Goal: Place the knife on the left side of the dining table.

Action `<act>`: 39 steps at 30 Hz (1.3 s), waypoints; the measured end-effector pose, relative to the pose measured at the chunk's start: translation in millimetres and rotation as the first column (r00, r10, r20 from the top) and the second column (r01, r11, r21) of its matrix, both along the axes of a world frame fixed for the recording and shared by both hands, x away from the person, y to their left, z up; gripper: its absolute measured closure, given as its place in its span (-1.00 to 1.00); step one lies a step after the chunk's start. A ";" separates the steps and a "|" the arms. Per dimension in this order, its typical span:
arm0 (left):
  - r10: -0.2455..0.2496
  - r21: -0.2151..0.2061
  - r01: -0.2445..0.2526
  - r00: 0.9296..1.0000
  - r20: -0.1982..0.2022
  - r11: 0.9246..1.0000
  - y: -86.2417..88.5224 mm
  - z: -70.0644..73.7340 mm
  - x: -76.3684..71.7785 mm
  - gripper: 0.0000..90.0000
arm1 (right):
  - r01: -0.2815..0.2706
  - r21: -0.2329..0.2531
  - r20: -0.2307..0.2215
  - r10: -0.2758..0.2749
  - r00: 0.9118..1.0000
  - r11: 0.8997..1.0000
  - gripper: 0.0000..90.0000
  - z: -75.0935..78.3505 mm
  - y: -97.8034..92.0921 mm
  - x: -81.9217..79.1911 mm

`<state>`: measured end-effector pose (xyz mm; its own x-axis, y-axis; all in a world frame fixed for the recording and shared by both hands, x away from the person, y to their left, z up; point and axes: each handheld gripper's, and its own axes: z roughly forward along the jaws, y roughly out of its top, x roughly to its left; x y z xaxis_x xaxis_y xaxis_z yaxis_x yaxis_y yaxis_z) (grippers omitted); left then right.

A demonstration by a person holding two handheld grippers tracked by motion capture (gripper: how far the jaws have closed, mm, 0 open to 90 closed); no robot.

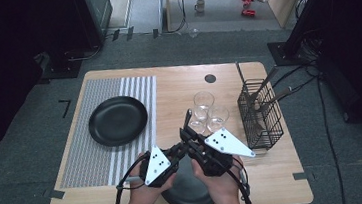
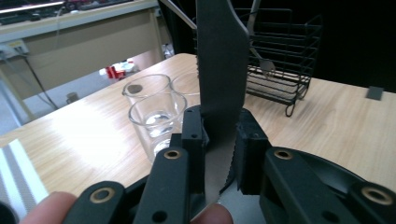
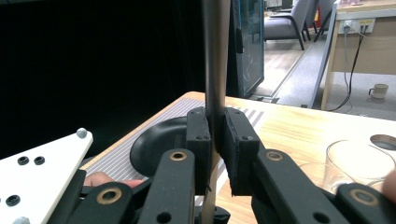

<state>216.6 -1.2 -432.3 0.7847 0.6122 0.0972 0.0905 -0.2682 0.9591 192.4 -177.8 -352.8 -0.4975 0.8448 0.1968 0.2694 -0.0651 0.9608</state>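
Clearly, both grippers meet over the near edge of the table, sharing one piece of cutlery.

Knife: a serrated table knife (image 2: 219, 70) stands upright between the two grippers, blade up in the left gripper view, its tip rising near the glasses in the high view (image 1: 188, 117).

Long axis: close to vertical, leaning slightly toward the far side.

Left gripper (image 1: 176, 151): jaws pressed onto the flat of the blade low down, serrated edge showing between the pads (image 2: 247, 149).

Right gripper (image 1: 188, 140): jaws pinching the same knife (image 3: 215, 60), seen edge-on as a thin grey bar rising between its pads (image 3: 198, 135).

Nearer hand: both clamp it at almost the same spot, so neither is clearly nearer; this looks like a hand-over, though which side is to let go I cannot tell.

Cutlery basket (image 1: 261, 117): black wire, at the right of the table, holding several utensils handle-up; it lies right and slightly far of the knife.

Glasses (image 1: 205, 110): three clear tumblers, empty, clustered just beyond the jaws, between knife and basket.

Far plate (image 1: 117, 120): black, empty, on the striped placemat (image 1: 88, 151) at the left.

Near plate (image 1: 188, 194): dark, empty, under the person's hands at the near edge.

Risk: a swing toward the basket passes over the glasses.
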 end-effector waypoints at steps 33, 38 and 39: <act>-0.091 -0.105 0.079 0.989 -0.113 0.991 15.2 4.1 11.0 0.30 | 0.026 -0.054 0.023 -0.025 0.999 0.998 0.78 -18.9 3.3 3.3; -0.101 -0.126 0.088 0.989 -0.104 0.988 20.8 10.3 11.7 0.19 | 0.039 -0.053 0.025 -0.037 0.999 0.998 0.79 -18.7 -0.2 4.7; -0.103 -0.129 0.089 0.989 -0.102 0.988 22.2 11.6 11.7 0.18 | 0.040 -0.052 0.023 -0.039 0.999 0.998 0.79 -18.7 -0.7 4.6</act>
<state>228.3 21.0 -420.7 0.8422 0.5354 -0.0636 0.1752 -0.1602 0.9714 197.0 -178.5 -371.5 -0.4669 0.8730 0.1409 0.2464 -0.0246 0.9688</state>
